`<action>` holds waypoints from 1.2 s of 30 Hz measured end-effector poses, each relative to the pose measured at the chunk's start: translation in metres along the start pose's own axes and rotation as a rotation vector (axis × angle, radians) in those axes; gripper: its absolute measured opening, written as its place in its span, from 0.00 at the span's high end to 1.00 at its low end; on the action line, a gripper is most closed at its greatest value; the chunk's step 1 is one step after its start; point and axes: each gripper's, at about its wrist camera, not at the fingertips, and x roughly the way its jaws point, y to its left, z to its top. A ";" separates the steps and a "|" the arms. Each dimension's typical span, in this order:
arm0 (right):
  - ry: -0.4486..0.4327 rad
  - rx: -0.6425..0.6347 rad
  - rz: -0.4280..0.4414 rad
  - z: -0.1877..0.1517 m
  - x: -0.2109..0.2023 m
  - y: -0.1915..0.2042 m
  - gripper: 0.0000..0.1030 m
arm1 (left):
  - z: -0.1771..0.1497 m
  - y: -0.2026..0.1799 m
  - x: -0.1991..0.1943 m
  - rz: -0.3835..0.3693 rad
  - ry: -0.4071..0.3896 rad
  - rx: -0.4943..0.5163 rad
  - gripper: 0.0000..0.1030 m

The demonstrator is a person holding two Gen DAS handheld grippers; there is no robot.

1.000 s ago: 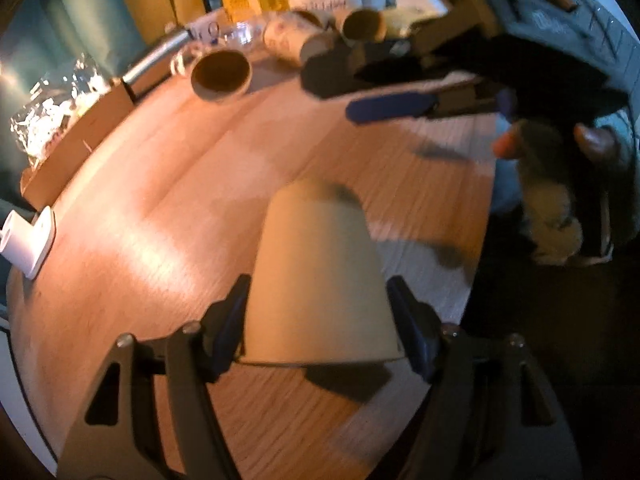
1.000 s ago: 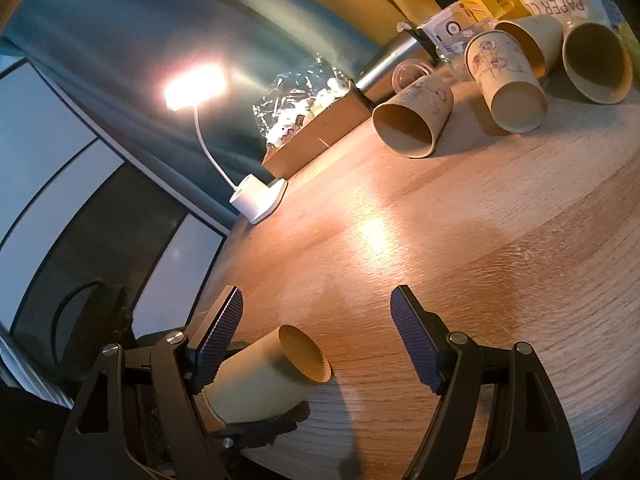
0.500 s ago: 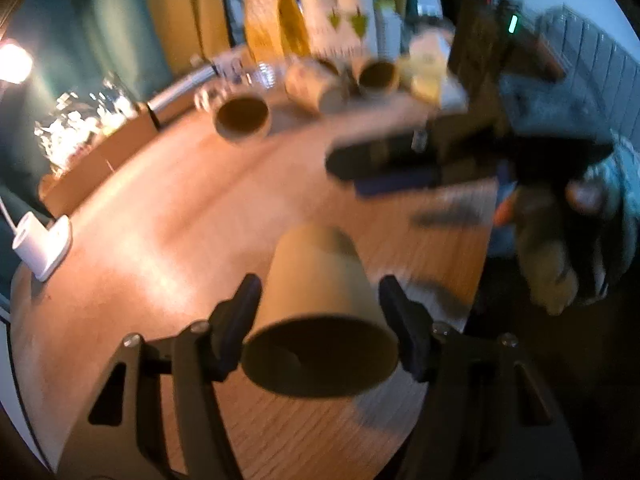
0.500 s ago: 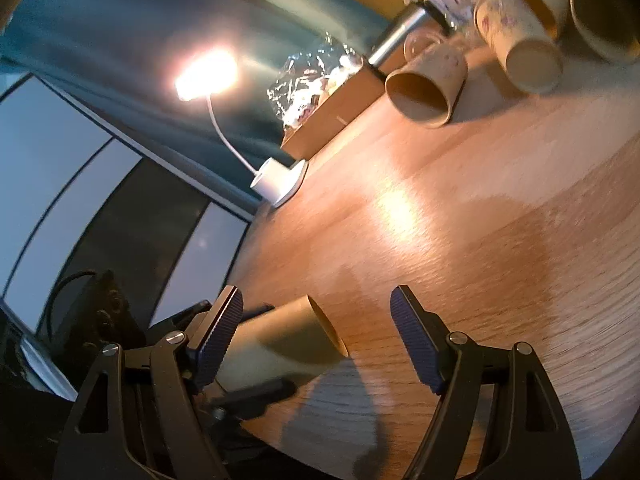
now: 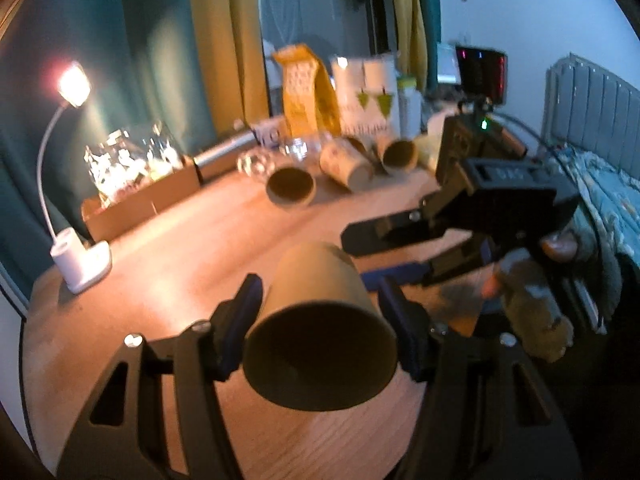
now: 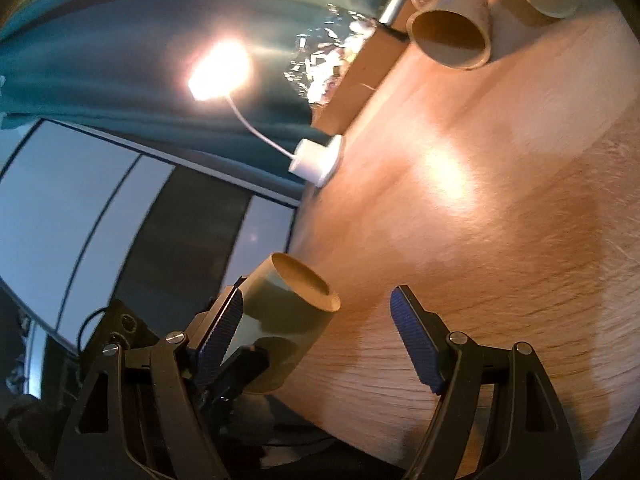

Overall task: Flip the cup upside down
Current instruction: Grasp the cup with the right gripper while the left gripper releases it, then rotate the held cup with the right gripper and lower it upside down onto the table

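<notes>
My left gripper (image 5: 320, 328) is shut on a plain tan paper cup (image 5: 316, 320). The cup is lifted off the wooden table (image 5: 180, 264) and tilted, its open mouth facing the camera. In the right wrist view the same cup (image 6: 288, 312) hangs at the table's near edge, held by the left gripper's fingers (image 6: 240, 364). My right gripper (image 6: 316, 344) is open and empty just beside the cup. It shows in the left wrist view (image 5: 392, 248) to the right of the cup, above the table.
Several paper cups (image 5: 344, 164) lie on their sides at the back of the table, one open-mouthed (image 6: 452, 36). A lit white desk lamp (image 5: 76, 260) stands at the left edge, next to a cardboard box (image 5: 144, 200). Bags (image 5: 308, 96) stand behind.
My left gripper has lifted the cup off the table and tipped it, so its mouth now faces the camera. The right gripper stays open and has come closer to the cup.
</notes>
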 end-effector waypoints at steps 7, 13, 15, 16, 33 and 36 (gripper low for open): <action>0.015 0.048 0.122 0.010 0.002 0.012 0.23 | 0.008 -0.009 -0.014 -0.007 -0.098 0.031 0.41; 0.024 0.079 0.196 0.019 0.004 0.019 0.23 | 0.013 -0.017 -0.015 -0.019 -0.150 0.035 0.40; 0.022 0.076 0.207 0.020 0.003 0.021 0.25 | 0.014 -0.020 -0.014 -0.028 -0.151 0.041 0.40; 0.019 0.074 0.211 0.021 0.003 0.022 0.30 | 0.014 -0.021 -0.014 -0.031 -0.152 0.044 0.40; -0.007 0.035 0.140 0.025 -0.005 0.023 0.42 | 0.014 -0.027 -0.003 -0.027 -0.083 0.043 0.32; -0.032 0.018 0.096 0.028 -0.010 0.023 0.42 | 0.010 -0.029 -0.002 -0.032 -0.067 0.054 0.23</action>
